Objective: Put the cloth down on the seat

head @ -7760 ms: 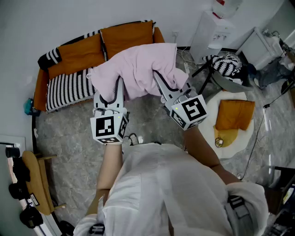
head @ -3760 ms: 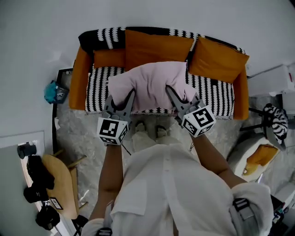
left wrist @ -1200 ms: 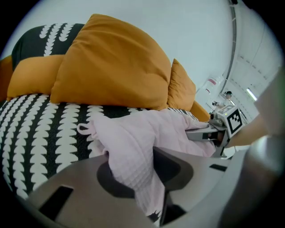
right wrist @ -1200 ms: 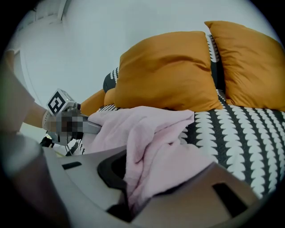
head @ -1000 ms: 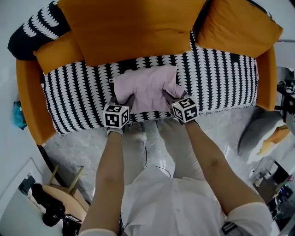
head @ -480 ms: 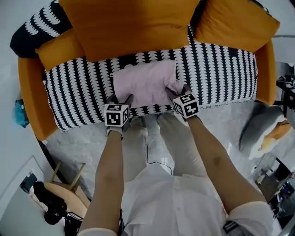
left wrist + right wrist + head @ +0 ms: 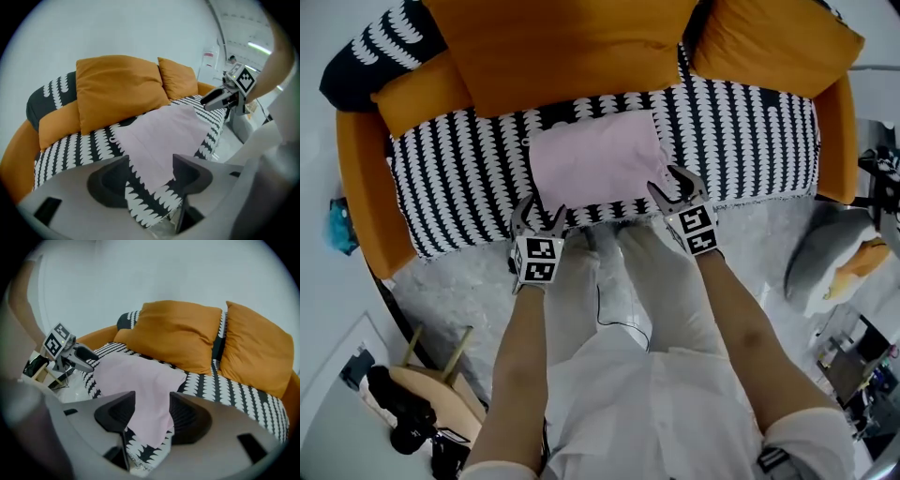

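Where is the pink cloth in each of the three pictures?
Head view: the cloth lies just above the middle, flat on the striped seat.
Left gripper view: the cloth fills the middle and reaches toward the bottom.
Right gripper view: the cloth sits left of the middle, low down.
Shared landmark: the big orange cushion just behind the cloth.

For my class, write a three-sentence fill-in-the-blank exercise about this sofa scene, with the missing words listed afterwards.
1. The cloth lying on the seat is ____ in colour.
2. The cushions behind the cloth are ____.
3. The seat's pattern is black and ____.

Missing words: pink; orange; white.
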### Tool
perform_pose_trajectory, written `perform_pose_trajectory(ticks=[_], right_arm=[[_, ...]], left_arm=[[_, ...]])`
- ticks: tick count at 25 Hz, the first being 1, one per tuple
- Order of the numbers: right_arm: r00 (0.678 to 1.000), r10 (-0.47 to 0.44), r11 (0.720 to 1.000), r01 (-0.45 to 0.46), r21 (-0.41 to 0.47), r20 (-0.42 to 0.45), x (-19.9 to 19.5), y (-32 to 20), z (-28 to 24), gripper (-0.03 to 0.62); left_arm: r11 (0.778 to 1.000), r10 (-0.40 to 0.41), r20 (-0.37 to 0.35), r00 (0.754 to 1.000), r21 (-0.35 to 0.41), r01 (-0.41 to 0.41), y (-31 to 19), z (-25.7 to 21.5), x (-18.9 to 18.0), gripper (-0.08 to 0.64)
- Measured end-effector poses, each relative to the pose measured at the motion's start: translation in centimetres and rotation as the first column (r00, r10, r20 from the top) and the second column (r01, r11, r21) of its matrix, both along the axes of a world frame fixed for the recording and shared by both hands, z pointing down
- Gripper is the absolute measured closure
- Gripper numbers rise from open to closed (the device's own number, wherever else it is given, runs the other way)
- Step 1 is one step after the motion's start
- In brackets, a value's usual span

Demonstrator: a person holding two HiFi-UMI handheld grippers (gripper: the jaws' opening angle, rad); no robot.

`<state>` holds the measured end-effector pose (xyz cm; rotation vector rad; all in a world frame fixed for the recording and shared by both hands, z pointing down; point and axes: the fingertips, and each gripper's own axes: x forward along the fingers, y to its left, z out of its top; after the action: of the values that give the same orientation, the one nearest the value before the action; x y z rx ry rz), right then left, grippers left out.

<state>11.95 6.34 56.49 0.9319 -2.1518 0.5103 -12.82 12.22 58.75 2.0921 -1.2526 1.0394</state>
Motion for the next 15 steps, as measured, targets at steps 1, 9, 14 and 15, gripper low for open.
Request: perform_pose_trajectory(ticks=[1, 9, 14, 15], right_arm=[[0.999, -0.049, 0.999, 0.049, 0.006, -0.008, -0.7, 0.6, 0.1, 0.351], [0.809, -0.524, 0.85, 0.518, -0.098, -0.266, -1.7, 7.3, 6.3, 0.327], [0.614, -0.666, 0.726, 0.664, -0.178, -0.422, -2.0, 7.8, 8.8, 0.318], [0.578, -0.681, 0.704, 0.685, -0.187, -0.45, -2.0, 7.8, 9.3, 0.318]], left_arm=[[0.999, 0.047, 0.019, 0.999, 0.006, -0.047, 0.3, 0.1, 0.7, 0.263], [0.856, 0.514, 0.304, 0.802, -0.121, -0.503, 2.1, 3.9, 7.9, 0.279], [0.796, 0.601, 0.424, 0.677, -0.242, -0.555, 2.1, 5.8, 7.2, 0.333], [0.779, 0.622, 0.454, 0.639, -0.268, -0.567, 2.2, 6.1, 7.0, 0.333]])
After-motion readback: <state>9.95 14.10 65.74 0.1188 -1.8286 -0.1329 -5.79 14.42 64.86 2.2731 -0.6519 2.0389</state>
